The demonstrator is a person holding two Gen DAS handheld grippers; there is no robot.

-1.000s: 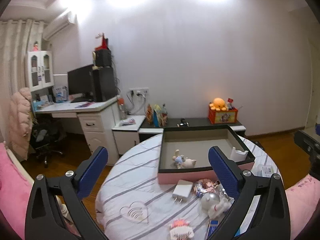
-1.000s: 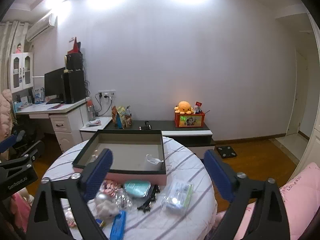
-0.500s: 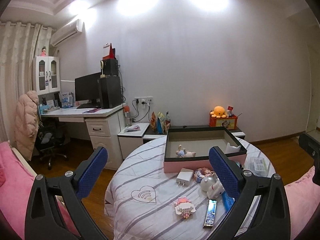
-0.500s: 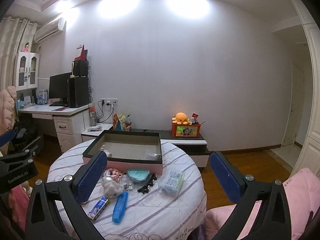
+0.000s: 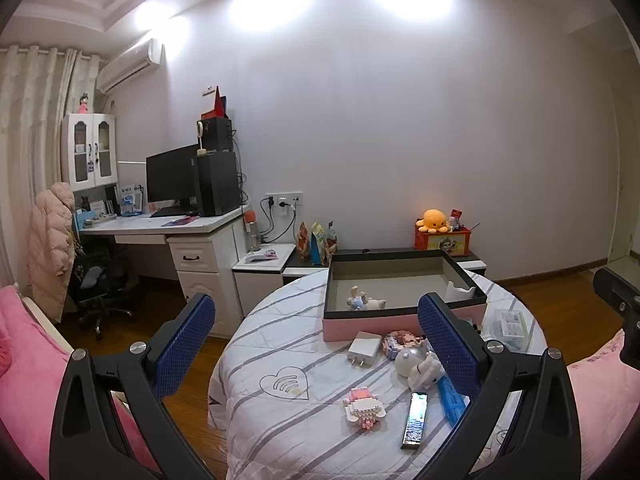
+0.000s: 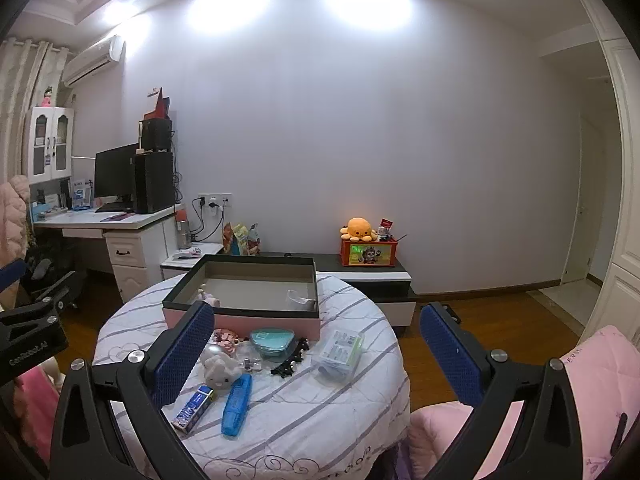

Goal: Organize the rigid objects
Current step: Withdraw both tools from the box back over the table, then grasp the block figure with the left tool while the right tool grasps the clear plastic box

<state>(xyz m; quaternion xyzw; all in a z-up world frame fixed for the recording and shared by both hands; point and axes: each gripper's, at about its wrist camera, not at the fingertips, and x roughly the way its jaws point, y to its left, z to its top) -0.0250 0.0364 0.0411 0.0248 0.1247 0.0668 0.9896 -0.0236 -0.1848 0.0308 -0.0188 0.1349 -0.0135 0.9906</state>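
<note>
Left claw (image 5: 316, 338): jaws wide apart, nothing between the blue pads. Right claw (image 6: 316, 346): jaws wide apart, nothing held.

Writing: the left tool's black body (image 6: 28, 344), seen at the left edge of the right wrist view, carries pale lettering, too blurred to read with certainty. Pink cushion (image 6: 596, 364) beside the right claw's right finger shows embroidered letters, only partly legible. Labels on the clear plastic case (image 6: 338, 350) and the small printed box (image 6: 192, 404) are too small to read.

Task items: the pink-sided tray (image 5: 400, 292) sits on the far part of the round striped table (image 5: 280, 340), ahead of both claws. Inside it, a small figurine (image 5: 362, 300) lies near the front wall and a white holder (image 5: 458, 290) stands at the right corner. On the cloth between the tray and the left claw: white charger (image 5: 364, 348), white cat toy (image 5: 424, 366), pink block figure (image 5: 364, 406), dark flat bar (image 5: 416, 420). In the right wrist view, a blue case (image 6: 237, 404) lies just ahead of the left finger; a teal dish (image 6: 272, 342) and black clips (image 6: 290, 360) lie in front of the tray.

Change from 1.0 s ago: both cameras have drawn back and risen; the table appears smaller and more of its near edge shows. Jaw spacing unchanged.
</note>
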